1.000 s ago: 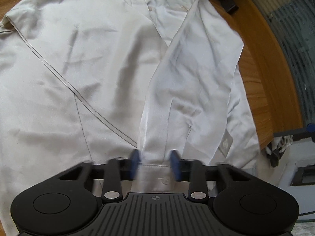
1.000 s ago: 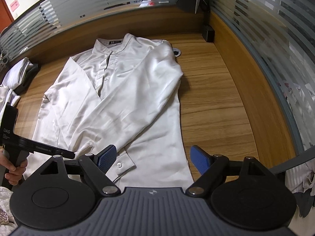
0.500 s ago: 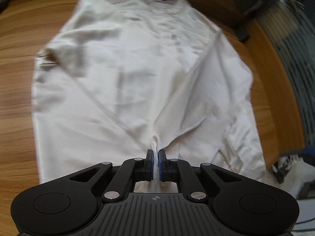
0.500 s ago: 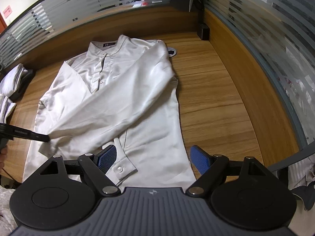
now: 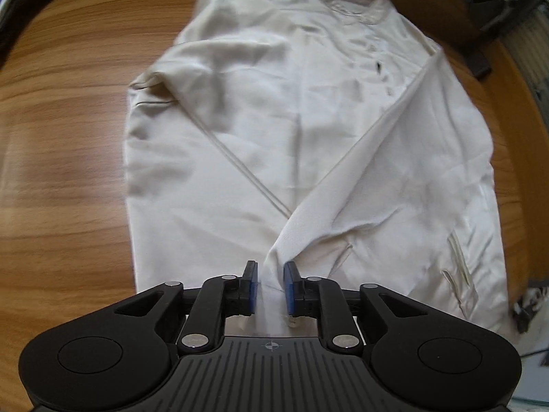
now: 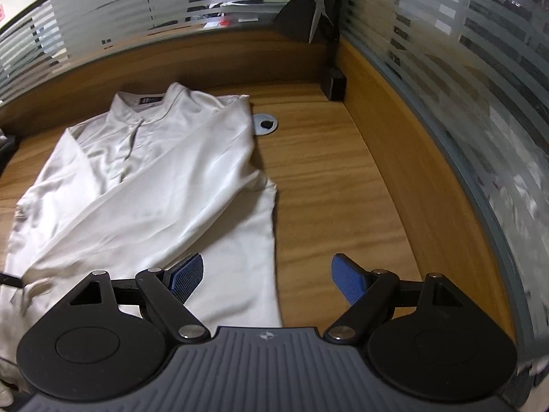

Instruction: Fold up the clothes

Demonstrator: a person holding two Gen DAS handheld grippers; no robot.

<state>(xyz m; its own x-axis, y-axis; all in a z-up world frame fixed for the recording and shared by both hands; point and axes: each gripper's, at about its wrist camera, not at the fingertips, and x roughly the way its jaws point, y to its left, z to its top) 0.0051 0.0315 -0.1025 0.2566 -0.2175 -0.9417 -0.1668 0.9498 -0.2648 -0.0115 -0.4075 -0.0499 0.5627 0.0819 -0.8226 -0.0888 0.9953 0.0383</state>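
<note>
The white shirt (image 5: 274,130) lies flat on the wooden counter (image 5: 61,137), front up, collar at the far side. A second ago the left gripper (image 5: 269,286) had the cuff of the sleeve (image 5: 343,178) between wide fingers; then it closed on the cuff and pulled the sleeve across the body of the shirt. Now its fingers are opening again. The cuff is still between the two blue pads, but a small gap shows on each side, so I judge that the sleeve is being let go. It now lies in a diagonal line from the shoulder to the lower hem, crossing the other sleeve, so both sleeves seem folded in, and folding the body is probably the step that remains.

The right gripper (image 6: 267,279) has come lower and nearer to the right side edge of the shirt. Its fingers stand wide and hold nothing; one is above the cloth, the other above the bare counter.

The cloth looks thin and smooth, with a soft shine and shallow wrinkles. The counter is hard, with brown wood grain.
</note>
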